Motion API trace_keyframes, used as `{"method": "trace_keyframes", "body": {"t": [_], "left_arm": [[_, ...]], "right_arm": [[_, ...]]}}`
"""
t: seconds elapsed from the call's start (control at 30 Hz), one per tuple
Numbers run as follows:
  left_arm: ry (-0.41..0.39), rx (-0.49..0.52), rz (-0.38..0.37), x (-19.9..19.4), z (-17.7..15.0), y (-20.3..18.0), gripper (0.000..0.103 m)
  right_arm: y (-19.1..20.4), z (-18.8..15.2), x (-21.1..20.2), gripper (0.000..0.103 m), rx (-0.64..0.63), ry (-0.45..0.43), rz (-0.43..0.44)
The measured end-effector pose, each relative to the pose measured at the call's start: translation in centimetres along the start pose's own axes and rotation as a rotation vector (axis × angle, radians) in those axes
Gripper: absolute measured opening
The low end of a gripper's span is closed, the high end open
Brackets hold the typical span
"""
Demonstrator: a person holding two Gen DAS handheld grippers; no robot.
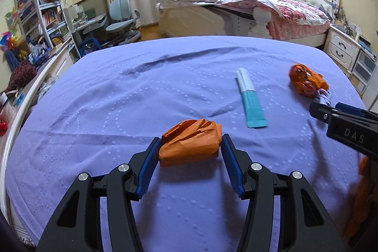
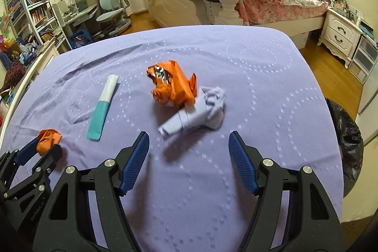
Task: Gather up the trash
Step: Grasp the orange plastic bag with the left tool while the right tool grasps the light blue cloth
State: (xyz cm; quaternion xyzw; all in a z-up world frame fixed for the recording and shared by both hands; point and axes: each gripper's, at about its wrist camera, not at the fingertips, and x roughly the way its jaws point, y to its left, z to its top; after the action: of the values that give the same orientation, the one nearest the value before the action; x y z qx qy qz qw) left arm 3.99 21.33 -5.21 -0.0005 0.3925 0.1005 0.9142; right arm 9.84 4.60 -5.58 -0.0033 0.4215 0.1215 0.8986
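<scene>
The orange paper wad point(image 1: 190, 142) sits between the blue pads of the left claw point(image 1: 189, 145), which is clamped on it, so one piece of trash is in hand, though not yet in any bin. In the right wrist view the same wad point(image 2: 48, 137) shows at the far left, pinched in that claw.

The right claw point(image 2: 189, 145) stands apart and empty. Just ahead of its tips lies a crumpled white paper point(image 2: 196, 112), and touching that, a little further out, a crumpled orange wrapper point(image 2: 173, 86). Ahead and to the left of this claw lies a flat teal and white packet point(image 2: 102, 108). These three pieces are left to collect from the purple bed cover point(image 2: 236, 181).

The one likely container is a black trash bag point(image 2: 347, 143), off to the right of the right claw, beyond the edge of the bed. What is inside it cannot be told.
</scene>
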Motion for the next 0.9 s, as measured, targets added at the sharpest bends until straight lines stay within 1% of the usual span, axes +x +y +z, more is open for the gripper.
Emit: {"method": "trace_keyframes", "body": {"t": [0.1, 0.23, 0.33, 0.47, 0.7, 0.77, 0.83, 0.9], "left_arm": [[0.008, -0.022, -0.003, 0.5, 0.3, 0.8, 0.054], [0.007, -0.027, -0.005, 0.7, 0.5, 1.1, 0.054], [0.007, -0.030, -0.008, 0.9, 0.6, 1.3, 0.054], [0.006, -0.033, -0.009, 1.0, 0.7, 1.4, 0.054], [0.010, -0.041, -0.011, 1.0, 0.7, 1.5, 0.054], [0.014, -0.042, -0.014, 1.1, 0.7, 1.5, 0.054], [0.017, -0.041, -0.015, 1.2, 0.8, 1.6, 0.054], [0.017, -0.040, -0.015, 1.1, 0.8, 1.5, 0.054]], "right_arm": [[0.0, 0.7, 0.7, 0.068, 0.010, -0.001, -0.028], [-0.9, 0.8, 0.6, 0.060, 0.017, -0.003, -0.056], [-1.8, 0.5, 0.1, 0.059, 0.018, -0.004, -0.074], [-2.8, 0.6, -0.2, 0.059, 0.017, -0.002, -0.066], [-2.7, 1.5, 0.6, 0.058, 0.005, -0.002, -0.062], [-2.7, 2.0, 1.0, 0.053, 0.010, -0.004, -0.065], [-2.6, 2.5, 1.4, 0.041, 0.004, -0.003, -0.069], [-2.6, 2.6, 1.4, 0.033, 0.002, -0.001, -0.061]]}}
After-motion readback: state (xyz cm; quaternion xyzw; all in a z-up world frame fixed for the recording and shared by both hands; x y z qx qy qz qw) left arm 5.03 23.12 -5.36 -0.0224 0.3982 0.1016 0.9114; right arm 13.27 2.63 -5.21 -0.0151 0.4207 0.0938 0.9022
